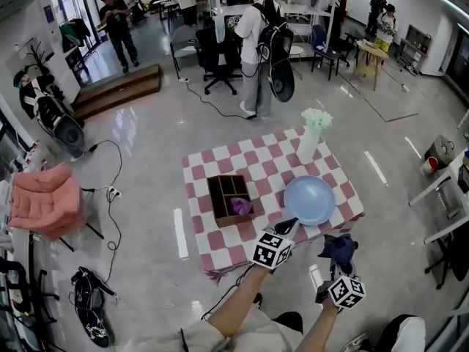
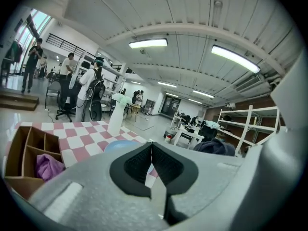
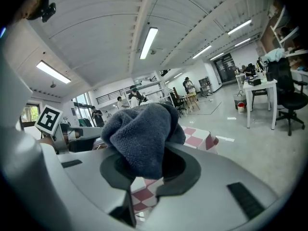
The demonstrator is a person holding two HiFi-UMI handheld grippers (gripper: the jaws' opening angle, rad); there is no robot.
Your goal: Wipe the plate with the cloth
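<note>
A light blue plate [image 1: 309,199] lies on the checkered table [image 1: 249,160], near its front right corner; in the left gripper view the plate [image 2: 120,146] peeks out just beyond the jaws. My left gripper [image 1: 286,226] hovers at the table's front edge beside the plate, shut and empty; its pads [image 2: 139,163] meet with nothing between them. My right gripper [image 1: 337,259] is off the table's front right corner, shut on a dark blue-grey cloth [image 1: 338,247]. The bunched cloth [image 3: 142,136] fills the right gripper view.
A brown divided box [image 1: 229,199] holding a purple cloth [image 1: 240,205] sits on the table left of the plate. A white vase [image 1: 311,140] with pale flowers stands at the back right. People, office chairs and white tables stand around the room.
</note>
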